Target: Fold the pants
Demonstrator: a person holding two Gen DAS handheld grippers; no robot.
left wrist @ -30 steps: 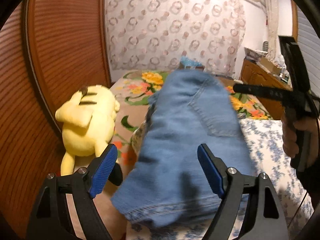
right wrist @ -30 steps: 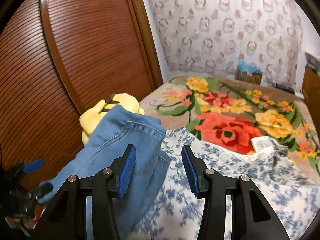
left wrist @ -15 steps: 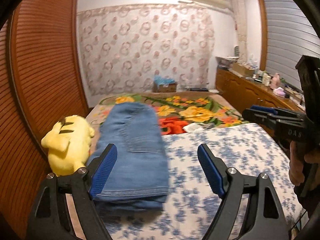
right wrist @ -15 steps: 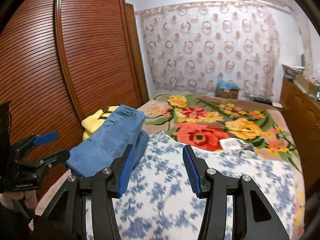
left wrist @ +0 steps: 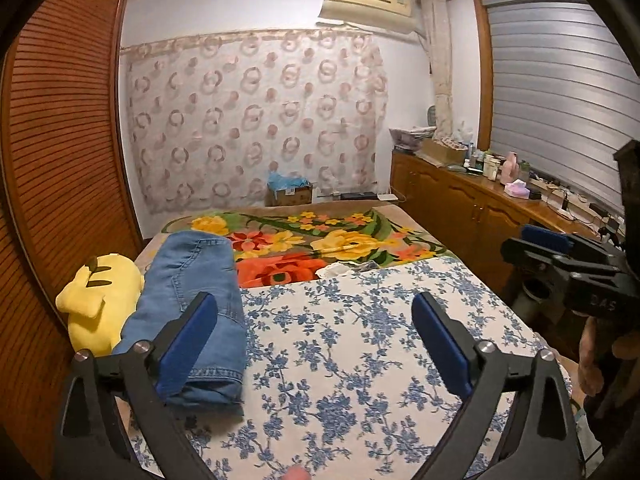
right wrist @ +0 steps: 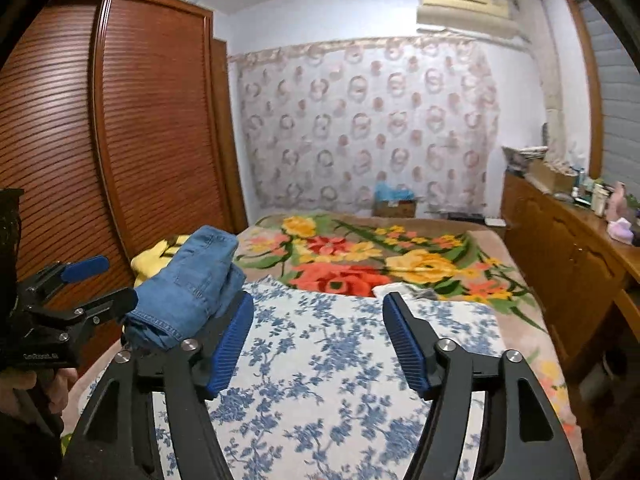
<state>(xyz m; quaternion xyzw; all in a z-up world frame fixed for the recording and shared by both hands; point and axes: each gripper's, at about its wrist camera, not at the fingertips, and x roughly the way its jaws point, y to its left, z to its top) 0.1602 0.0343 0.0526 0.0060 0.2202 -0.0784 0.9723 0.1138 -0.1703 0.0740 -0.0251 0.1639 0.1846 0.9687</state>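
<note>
The blue denim pants lie folded in a long stack at the left side of the bed, on the blue-flowered white sheet. They also show in the right wrist view. My left gripper is open and empty, held above the bed with the pants just left of its left finger. My right gripper is open and empty, over the sheet to the right of the pants. Each gripper shows in the other's view, the right one at the far right and the left one at the far left.
A yellow plush toy lies against the pants by the brown slatted wardrobe. A floral blanket covers the far half of the bed. A wooden dresser with clutter runs along the right wall. A cardboard box stands by the curtain.
Both grippers pulled back and rose away from the pants, which went from close in front of the cameras to lying folded at the bed's left side. Both jaws stayed open.
</note>
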